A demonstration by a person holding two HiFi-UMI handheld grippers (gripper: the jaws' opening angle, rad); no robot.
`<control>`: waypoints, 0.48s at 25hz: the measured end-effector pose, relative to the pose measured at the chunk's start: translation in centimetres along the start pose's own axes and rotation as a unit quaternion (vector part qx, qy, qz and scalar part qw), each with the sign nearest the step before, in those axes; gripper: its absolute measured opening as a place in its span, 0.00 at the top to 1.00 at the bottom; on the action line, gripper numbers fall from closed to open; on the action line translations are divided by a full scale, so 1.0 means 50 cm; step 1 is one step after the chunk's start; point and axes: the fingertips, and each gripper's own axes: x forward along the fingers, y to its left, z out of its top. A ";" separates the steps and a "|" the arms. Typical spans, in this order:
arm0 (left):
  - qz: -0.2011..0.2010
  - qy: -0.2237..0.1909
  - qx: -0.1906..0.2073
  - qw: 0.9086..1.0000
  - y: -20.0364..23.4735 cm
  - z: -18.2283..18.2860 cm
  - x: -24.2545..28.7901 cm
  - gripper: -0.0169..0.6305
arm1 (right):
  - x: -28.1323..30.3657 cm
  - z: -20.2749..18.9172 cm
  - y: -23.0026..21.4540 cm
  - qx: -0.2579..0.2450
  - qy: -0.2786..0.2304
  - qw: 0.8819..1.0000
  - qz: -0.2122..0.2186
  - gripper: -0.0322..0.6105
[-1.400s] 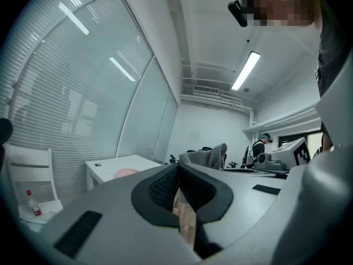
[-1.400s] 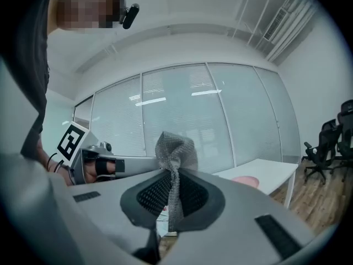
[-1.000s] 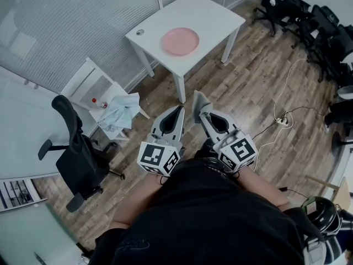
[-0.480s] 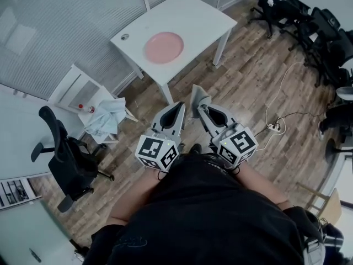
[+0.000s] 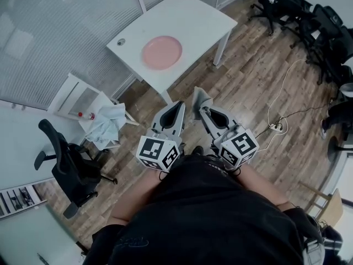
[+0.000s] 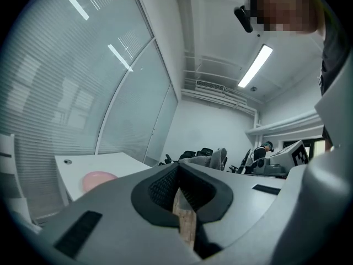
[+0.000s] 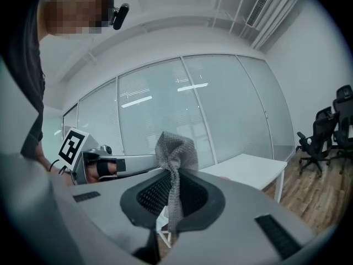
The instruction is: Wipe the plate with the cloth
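A pink plate [image 5: 162,52] lies on the white table [image 5: 204,21] ahead of me; in the left gripper view the plate [image 6: 99,179] shows low at the left on that table [image 6: 118,162]. My left gripper [image 5: 177,107] is held in front of my body, well short of the table, and its jaws [image 6: 177,173] are shut with nothing between them. Beside it, my right gripper [image 5: 203,109] is shut on a grey mesh cloth [image 5: 199,97]. The cloth [image 7: 175,150] sticks up bunched above the right gripper [image 7: 172,191] jaws.
A small white side table [image 5: 77,95] with a pale blue cloth [image 5: 105,123] and a bottle stands left of me, a black office chair [image 5: 69,162] beside it. More black chairs [image 5: 314,21] fill the far right. A cable and power strip [image 5: 274,127] lie on the wooden floor.
Both grippers have travelled together across the floor, keeping their pose. The table and plate have slid left and a little lower in the head view. The cloth stays held.
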 end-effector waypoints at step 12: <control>-0.025 -0.003 0.011 1.000 0.158 0.074 0.053 0.95 | 0.175 0.041 -0.024 -0.004 -0.007 1.000 -0.018 0.89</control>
